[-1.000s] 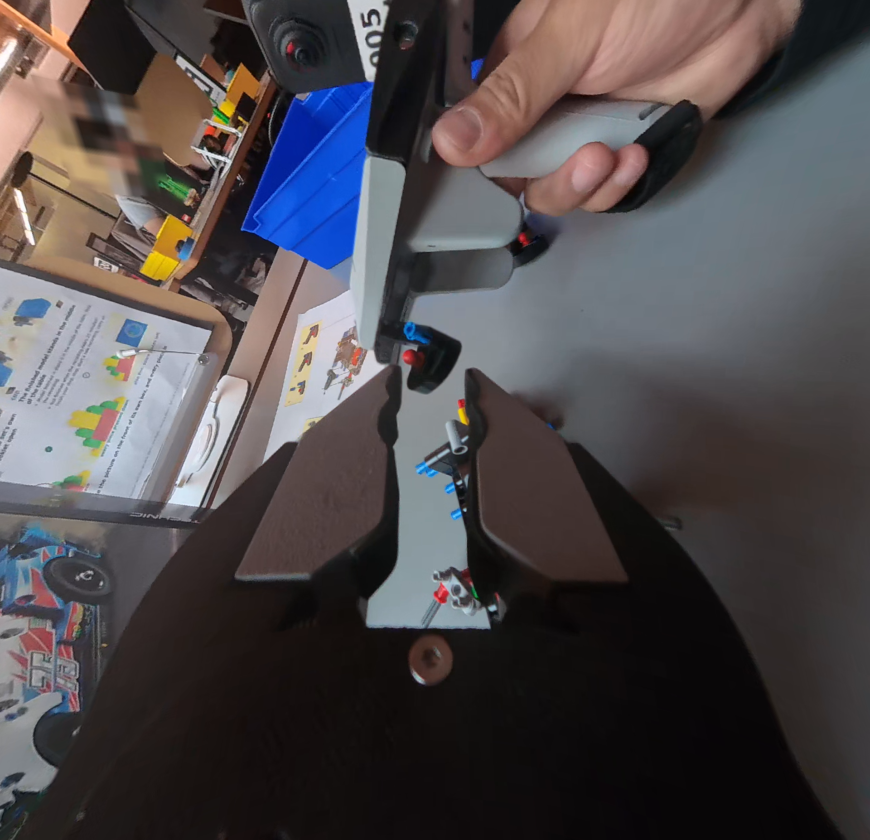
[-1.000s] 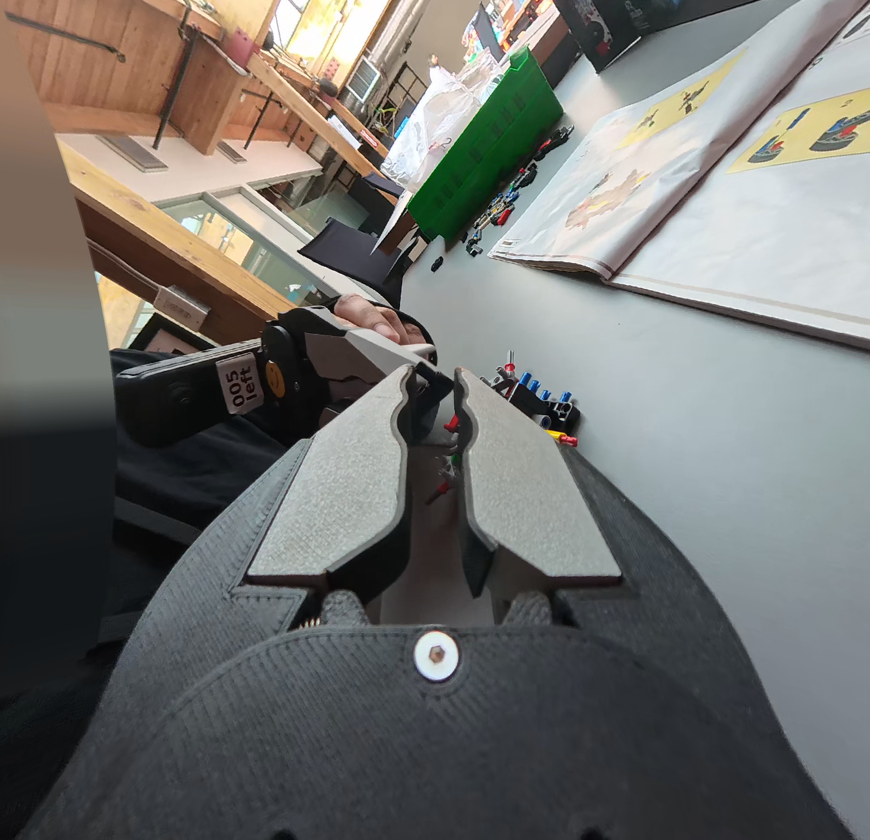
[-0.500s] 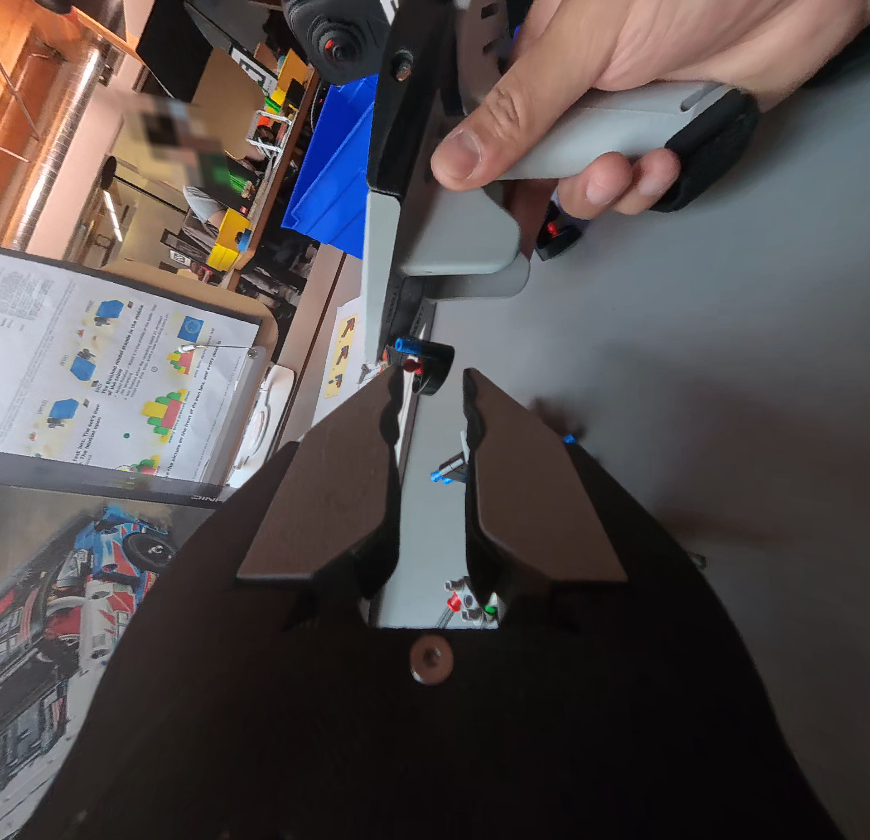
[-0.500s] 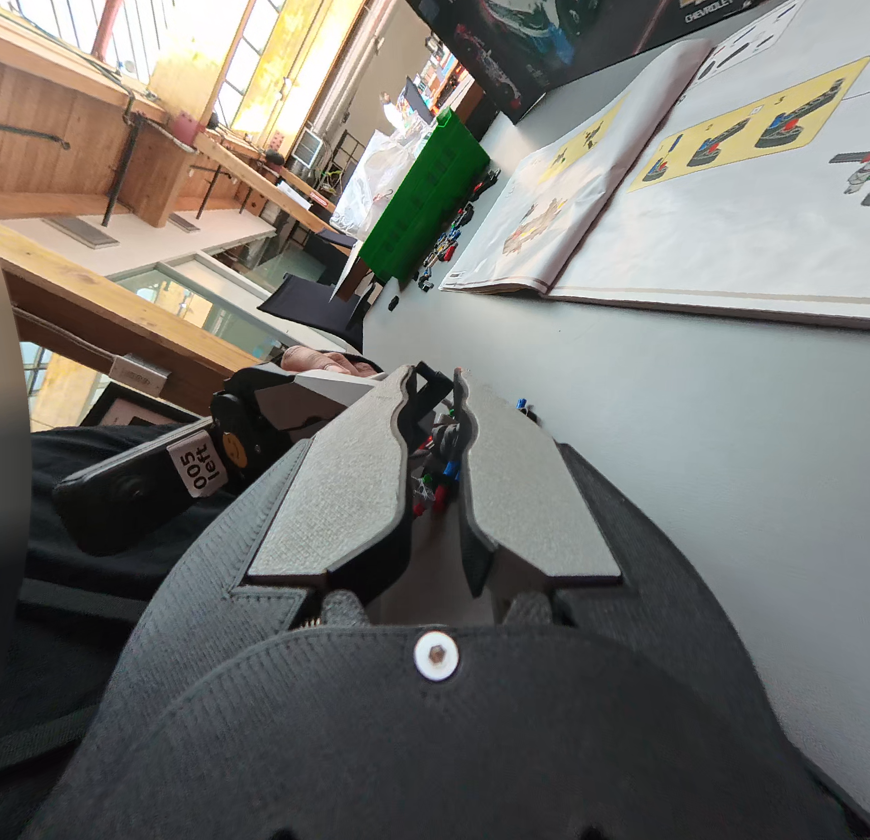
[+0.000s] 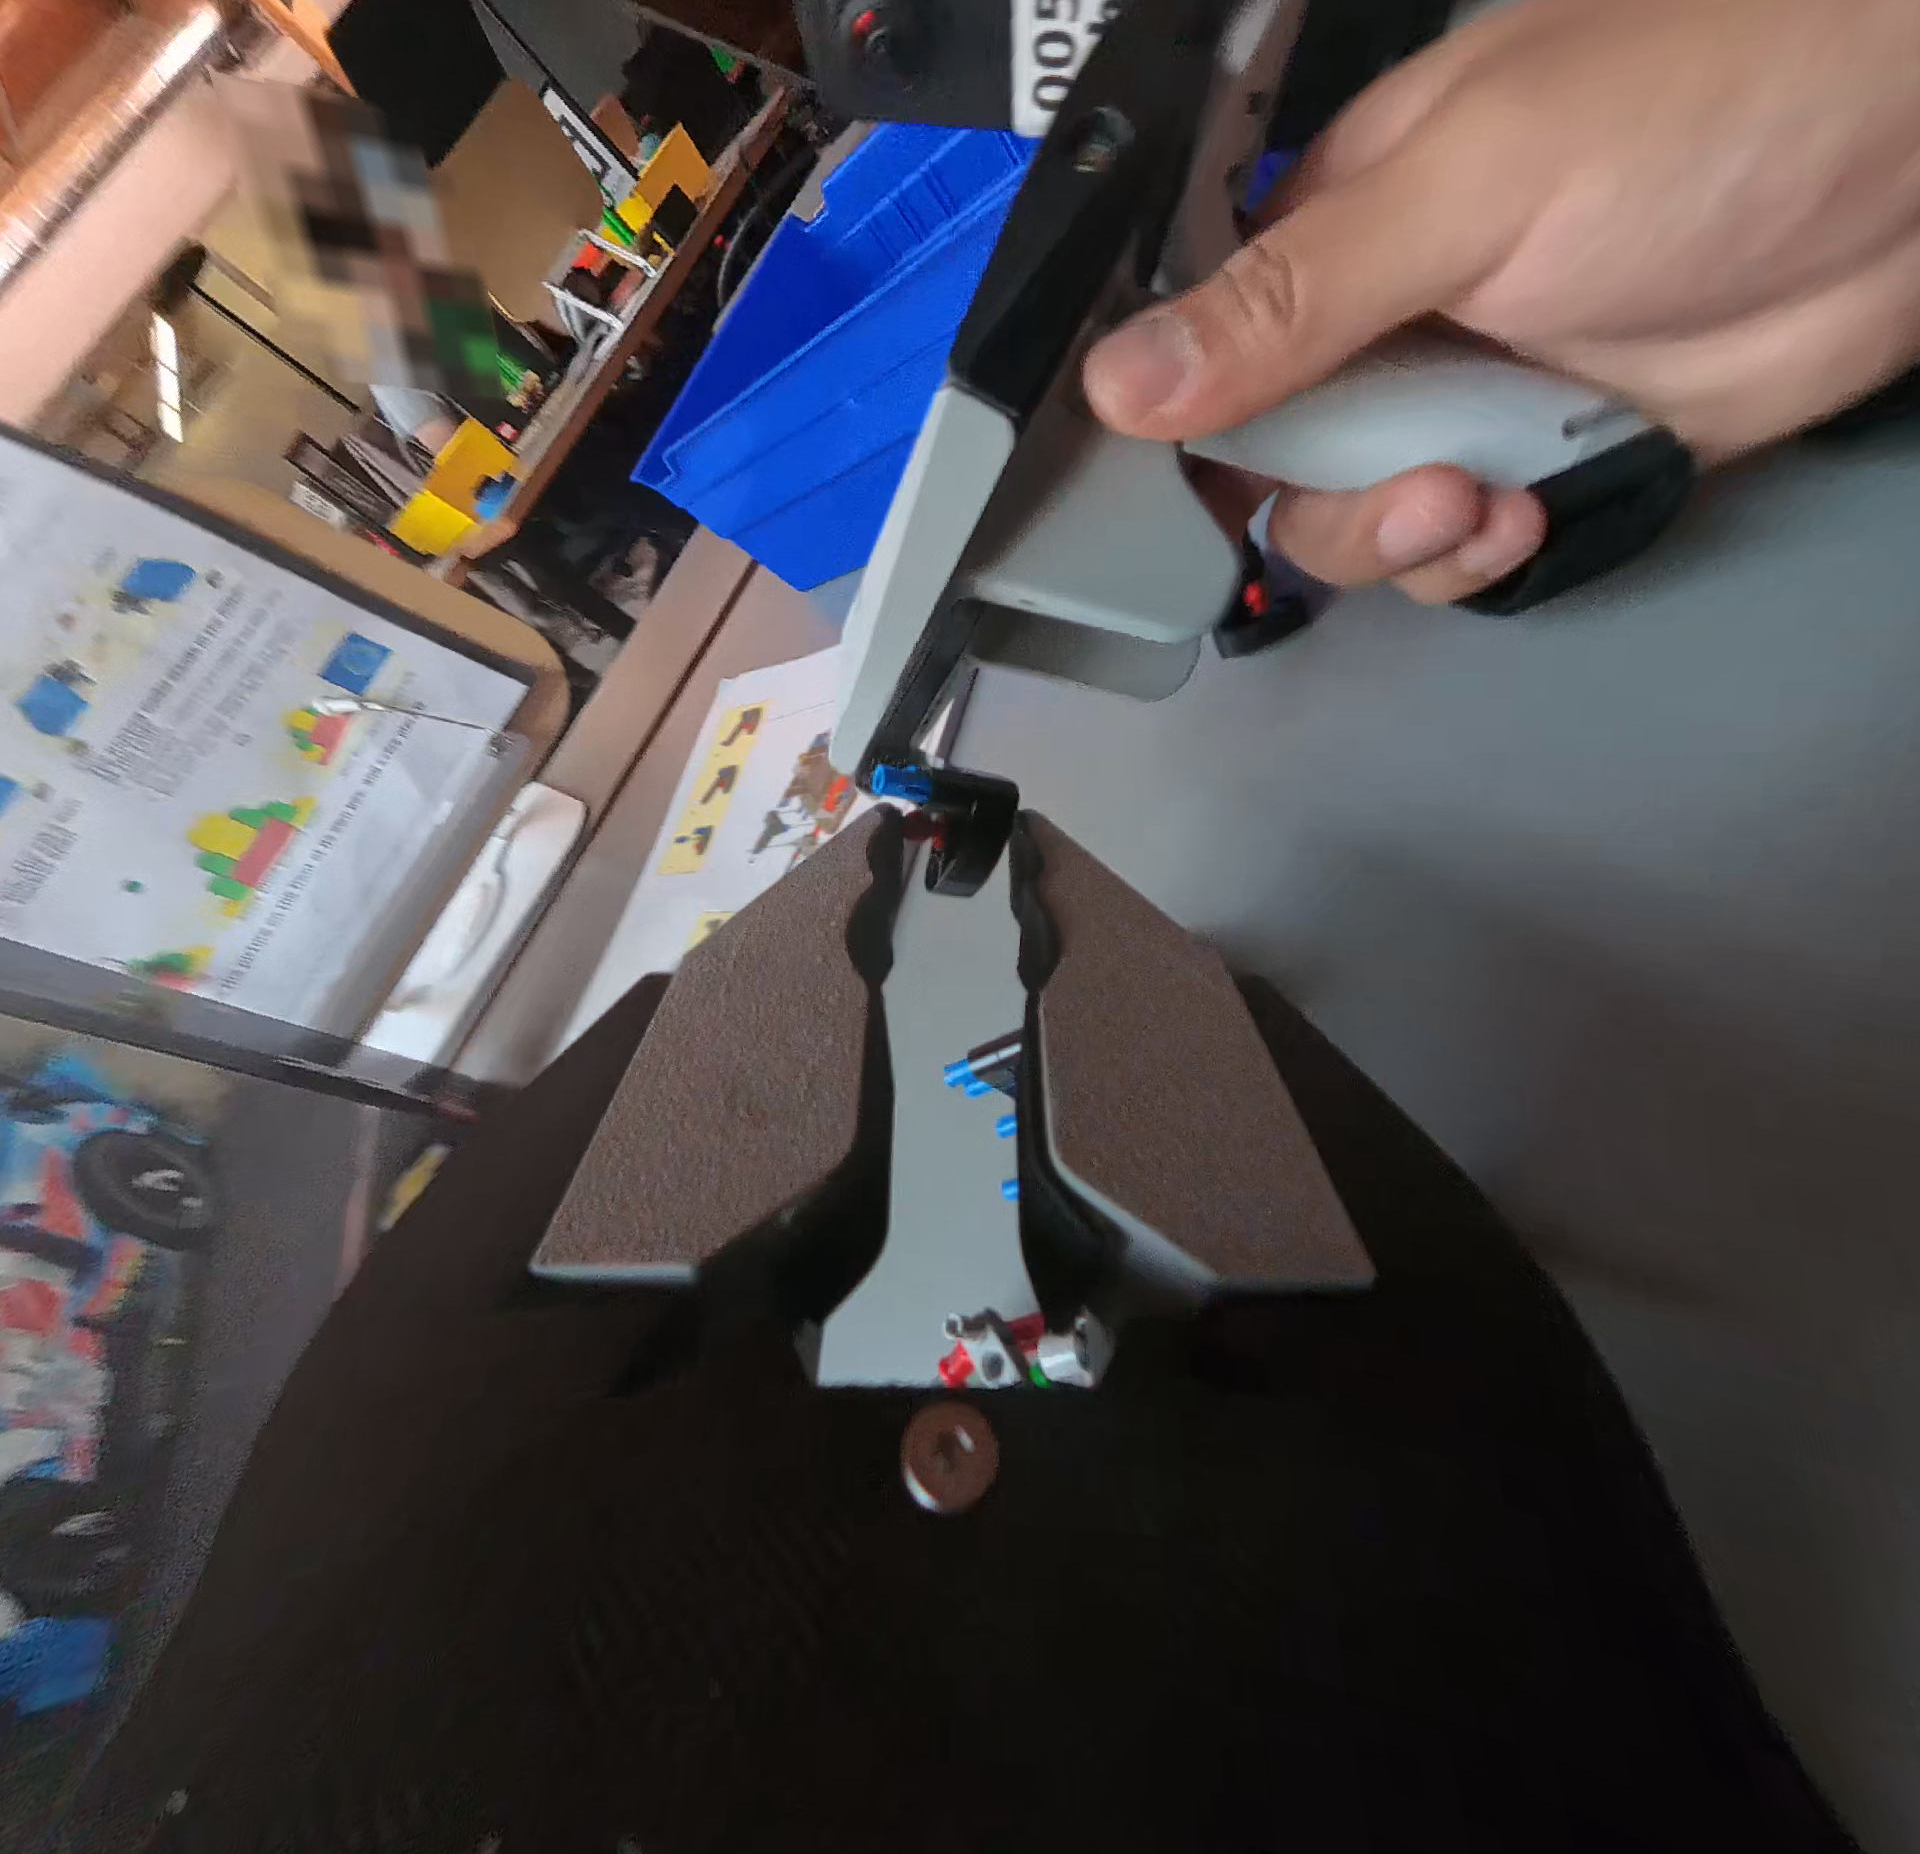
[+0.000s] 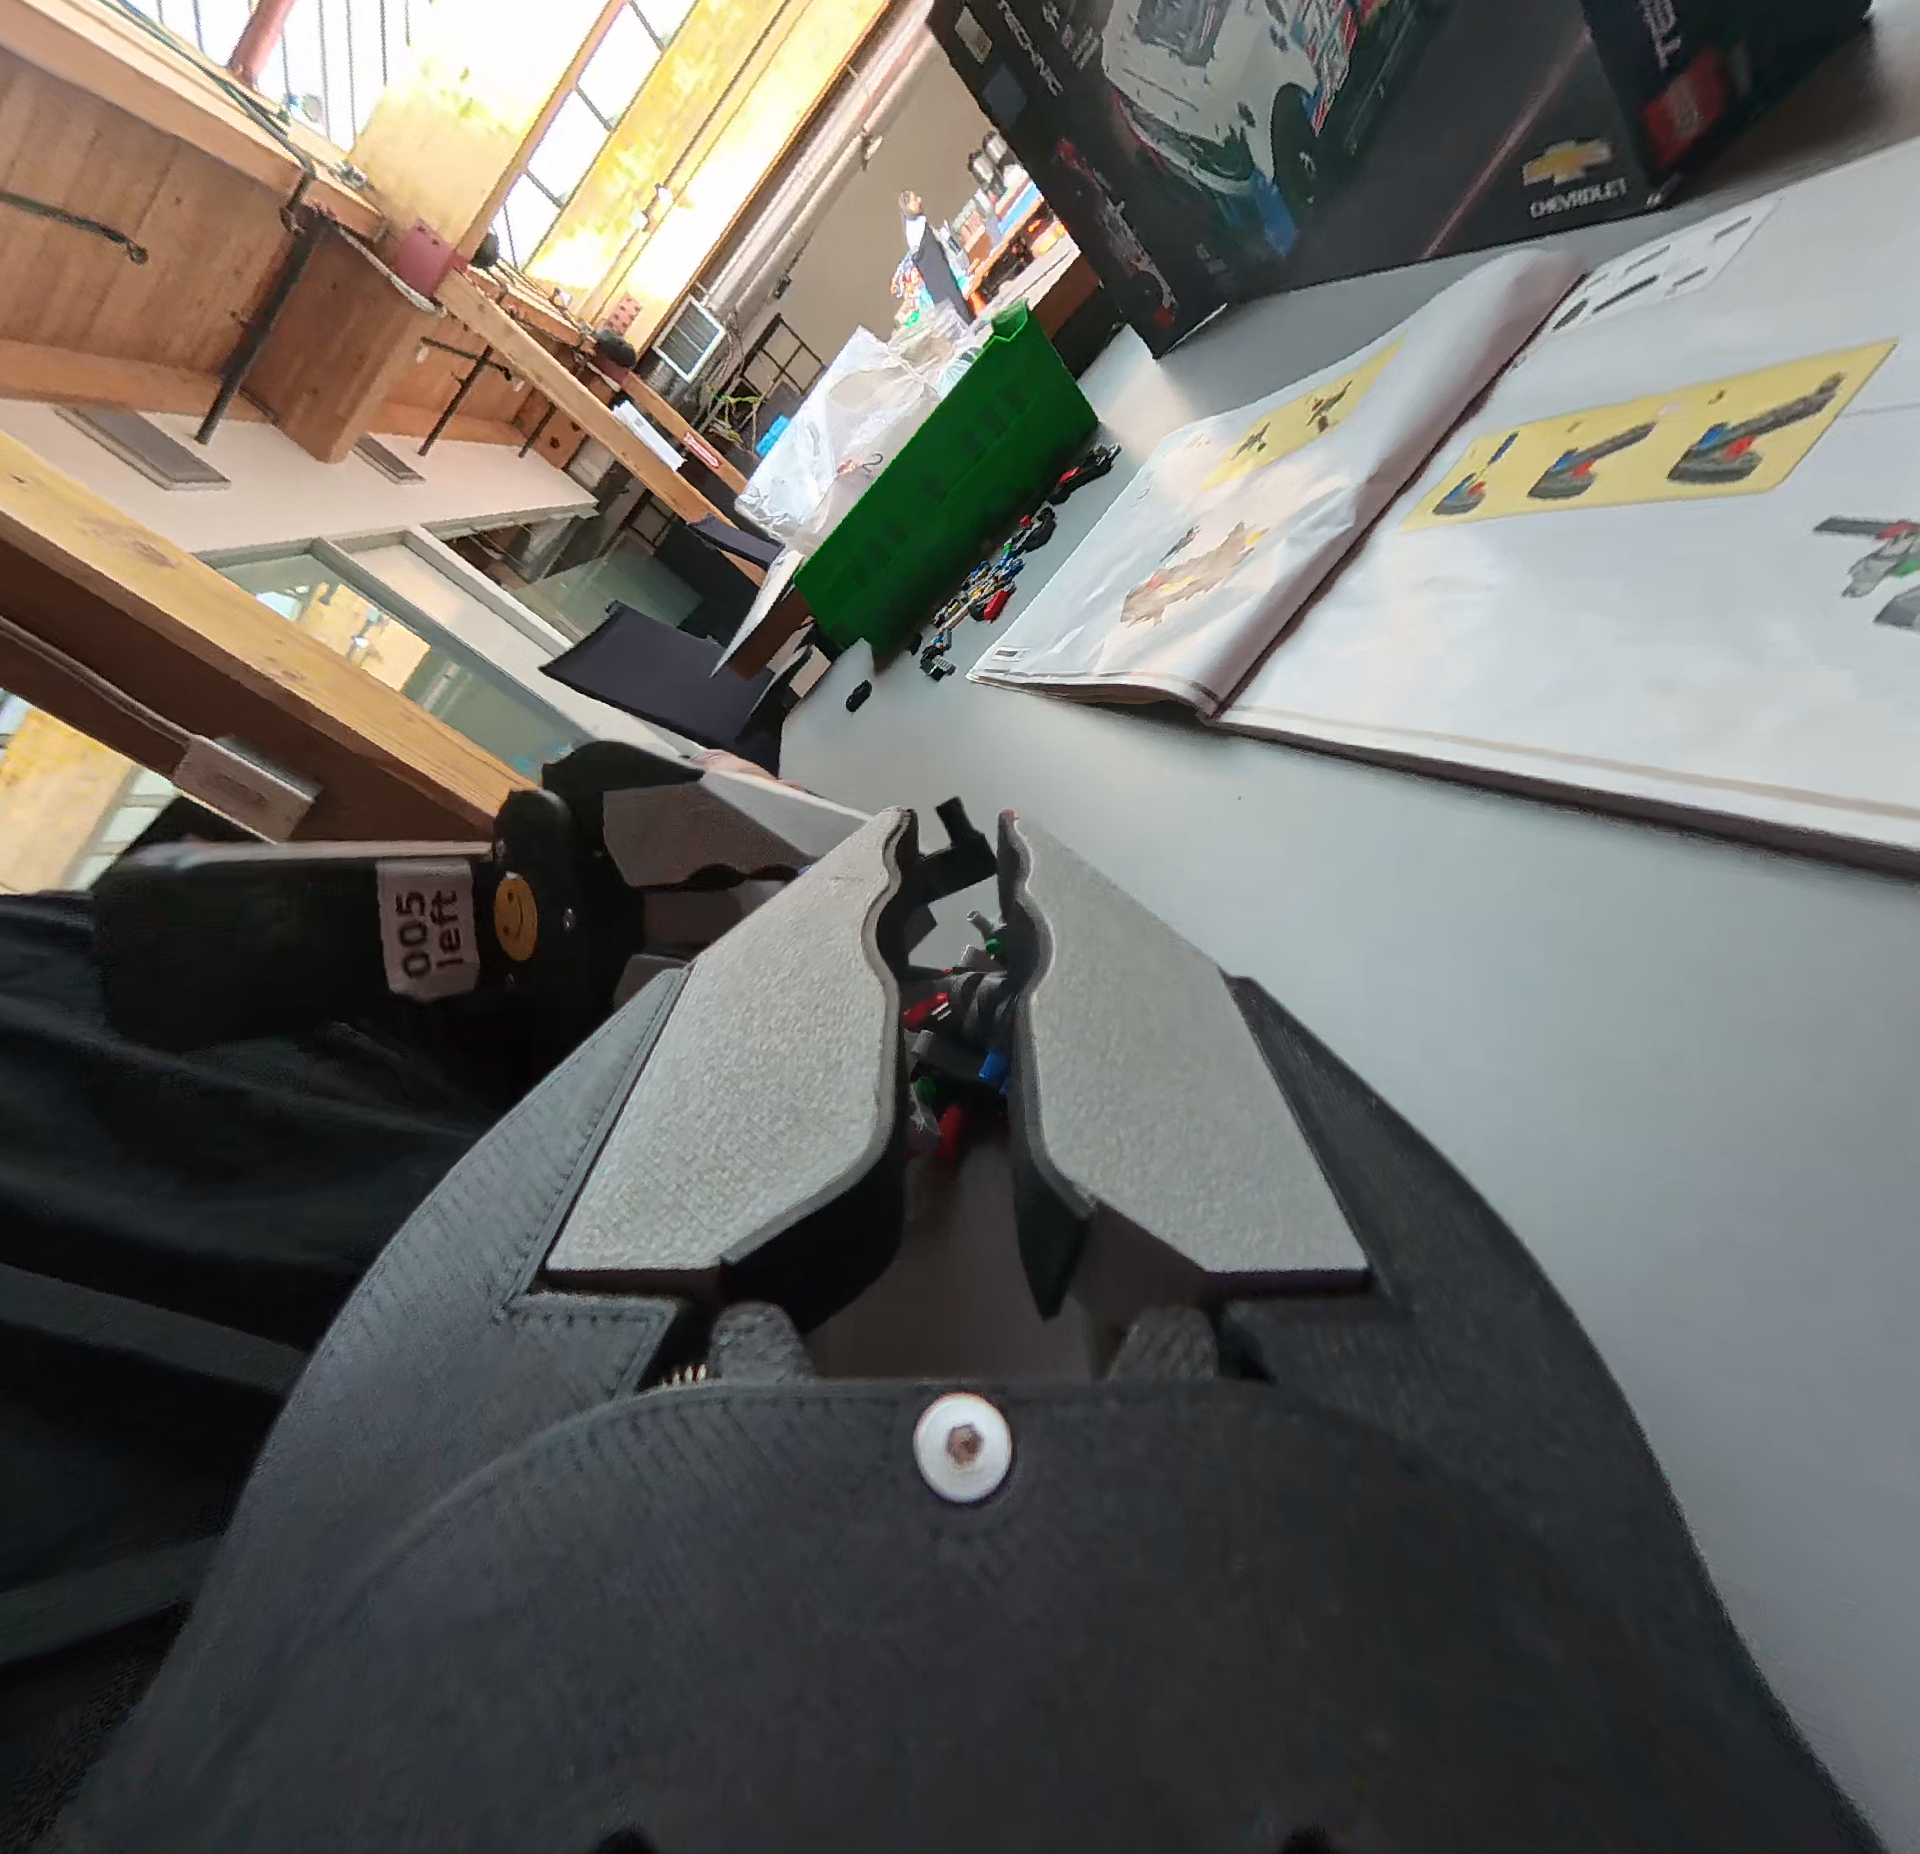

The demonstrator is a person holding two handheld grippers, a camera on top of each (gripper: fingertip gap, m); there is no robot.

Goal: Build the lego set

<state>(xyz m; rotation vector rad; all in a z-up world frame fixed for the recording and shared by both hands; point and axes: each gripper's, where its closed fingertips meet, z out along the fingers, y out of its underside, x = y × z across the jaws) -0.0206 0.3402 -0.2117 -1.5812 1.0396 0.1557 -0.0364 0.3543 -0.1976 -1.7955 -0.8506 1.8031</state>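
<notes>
— What lies at the left edge?

— Far left, a board with pictured sheets [image 5: 239, 765] stands at the bench [image 5: 1558, 973] edge, and a blue bin [image 5: 831, 370] sits beyond the open booklet [image 5: 769, 796]. From my other side, a green bin [image 6: 935, 516] has loose pieces [image 6: 987, 599] scattered just beside it, and the set's box [image 6: 1299, 90] stands at the far edge.

— And your left gripper [image 5: 956, 854]?

— Its jaws stand apart, a narrow gap. The small black piece [image 5: 971, 838], with a blue pin and a red one, sits right between their tips. Whether they touch it, I cannot tell.

— Who holds it?

— My right gripper [image 6: 958, 838], coming in from the far side, its jaws clamped on that piece, my hand [image 5: 1558, 246] squeezing the handle.

— And the build?

— The part-built assembly [image 6: 966, 1015] lies on the bench under both grippers, blue pins showing through the left gap.

— Room to move?

— To the right, bare grey bench; the booklet's near edge is well apart from the grippers.
</notes>
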